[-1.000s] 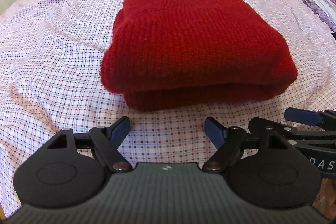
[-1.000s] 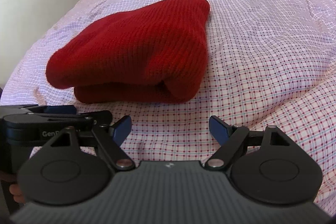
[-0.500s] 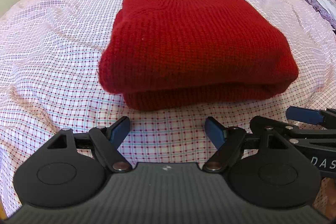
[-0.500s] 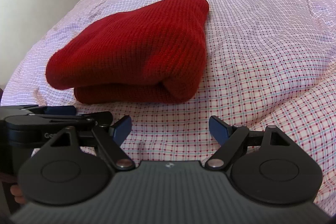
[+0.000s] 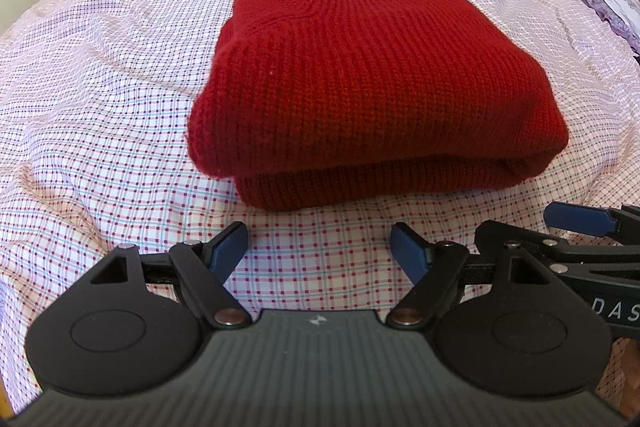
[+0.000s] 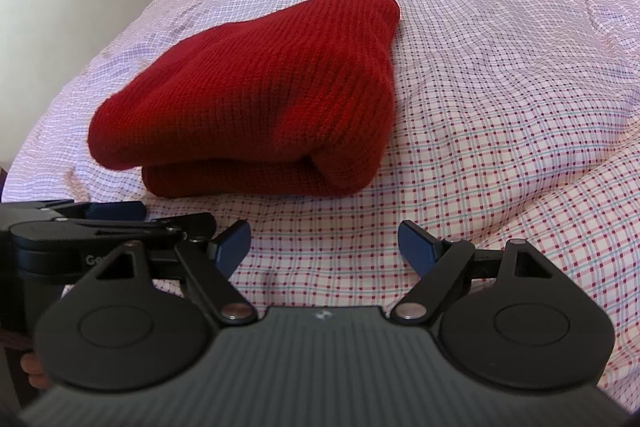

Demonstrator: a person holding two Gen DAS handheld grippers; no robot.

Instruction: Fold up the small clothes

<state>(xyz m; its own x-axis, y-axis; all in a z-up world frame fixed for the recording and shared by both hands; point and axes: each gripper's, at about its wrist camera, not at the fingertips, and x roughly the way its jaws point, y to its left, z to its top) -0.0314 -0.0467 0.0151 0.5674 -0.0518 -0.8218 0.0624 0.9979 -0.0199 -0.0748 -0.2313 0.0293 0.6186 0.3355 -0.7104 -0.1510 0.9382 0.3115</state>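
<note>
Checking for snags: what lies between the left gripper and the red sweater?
Only bare checked bedsheet lies between the open left gripper and the folded red sweater, in the left wrist view.

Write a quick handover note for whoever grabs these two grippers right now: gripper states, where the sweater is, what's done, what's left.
Left hand-held gripper: open, empty, short of the sweater's near edge.
Right hand-held gripper: open, empty, beside the left one.
Red knit sweater: folded into a thick, layered bundle on the checked bedsheet, touched by neither gripper.
Done: this fold looks complete.
Left: perhaps square up the edges; no other clothes to fold in view.
</note>
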